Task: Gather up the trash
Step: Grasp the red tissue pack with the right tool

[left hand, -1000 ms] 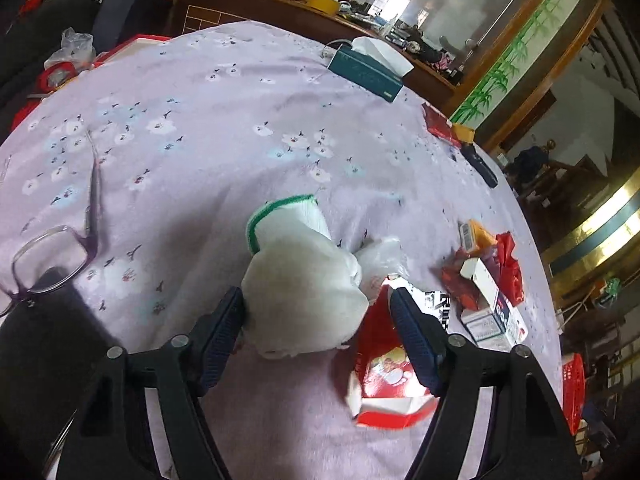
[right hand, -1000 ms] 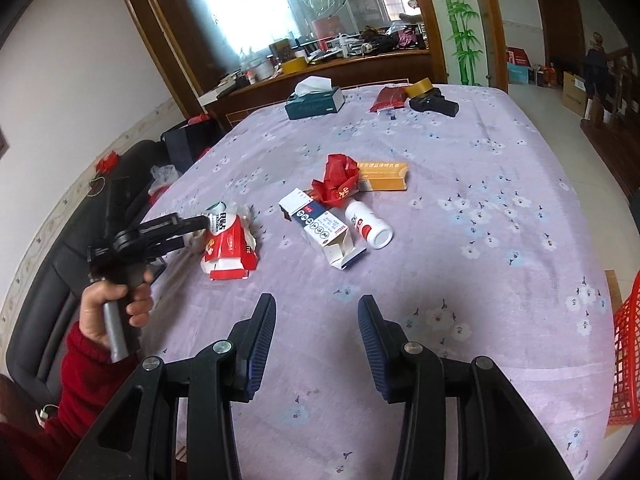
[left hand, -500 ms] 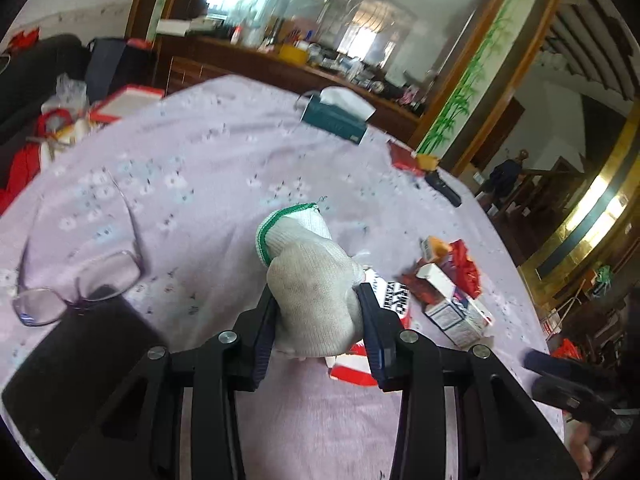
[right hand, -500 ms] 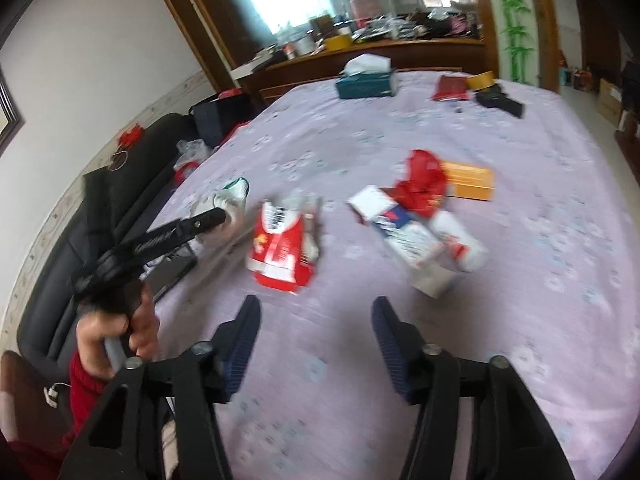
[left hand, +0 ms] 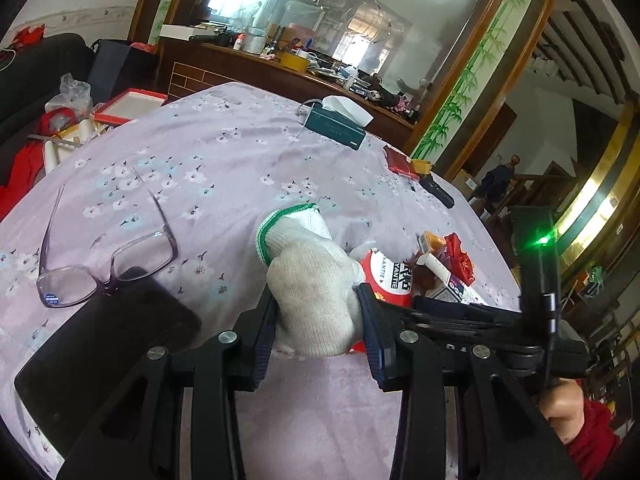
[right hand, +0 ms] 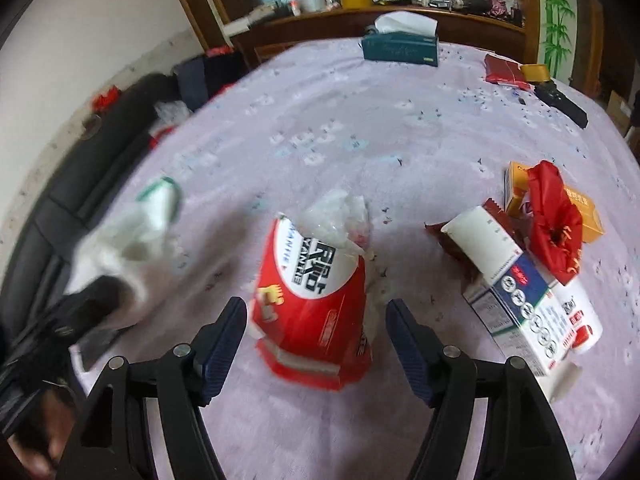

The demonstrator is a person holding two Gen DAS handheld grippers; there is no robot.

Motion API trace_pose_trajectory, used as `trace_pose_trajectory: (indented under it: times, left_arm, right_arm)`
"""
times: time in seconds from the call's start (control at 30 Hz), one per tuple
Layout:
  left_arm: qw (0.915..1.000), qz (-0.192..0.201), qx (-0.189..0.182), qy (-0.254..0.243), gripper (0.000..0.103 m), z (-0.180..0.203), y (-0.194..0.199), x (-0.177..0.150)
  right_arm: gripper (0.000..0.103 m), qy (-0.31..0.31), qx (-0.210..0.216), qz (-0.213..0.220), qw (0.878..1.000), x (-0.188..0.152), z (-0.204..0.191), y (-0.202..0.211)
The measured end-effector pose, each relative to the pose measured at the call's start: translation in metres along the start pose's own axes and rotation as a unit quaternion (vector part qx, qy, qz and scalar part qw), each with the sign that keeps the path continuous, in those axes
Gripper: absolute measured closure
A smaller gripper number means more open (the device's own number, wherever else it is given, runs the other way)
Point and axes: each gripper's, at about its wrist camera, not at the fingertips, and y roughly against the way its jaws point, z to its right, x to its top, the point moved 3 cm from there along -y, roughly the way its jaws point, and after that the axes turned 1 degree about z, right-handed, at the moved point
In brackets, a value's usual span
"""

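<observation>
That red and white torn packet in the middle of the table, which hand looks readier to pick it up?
The right. Its right gripper is open with the red and white packet between its fingers, pads not yet pressing. The left gripper is already shut on a white glove, so it is occupied.

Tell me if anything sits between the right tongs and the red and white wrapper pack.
Nothing visible does. The right tongs stand open with the red and white wrapper pack straddled between the pads, not yet pressed. The white glove sits off to its left.
</observation>
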Motion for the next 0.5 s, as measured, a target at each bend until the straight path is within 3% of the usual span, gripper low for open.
trace_pose_trajectory:
  times: [0.07,0.1,0.13,0.23,0.5]
  left_arm:
    - [1.0000,-0.001,0.002,-0.003,0.065,0.000,0.001,-0.003]
    - [1.0000,0.000,0.004,-0.005,0.065,0.001,0.001,-0.004]
    - [1.0000,0.000,0.004,-0.006,0.065,0.002,0.001,-0.004]
    - [0.9999,0.003,-0.002,-0.011,0.065,0.007,0.003,-0.007]
    - [0.9988,-0.004,-0.027,-0.041,0.065,0.040,0.001,-0.014]
  right_arm:
    - [0.031,0.000,0.000,-0.006,1.000,-0.003,0.000,-0.005]
    - [0.036,0.000,-0.003,-0.009,1.000,-0.004,0.000,-0.006]
    - [0.048,-0.002,0.000,-0.011,1.000,-0.005,0.001,-0.006]
    - [0.057,-0.026,0.023,-0.013,0.999,-0.011,0.010,0.004]
    - [0.060,-0.034,0.046,0.008,0.998,-0.047,0.031,0.060]
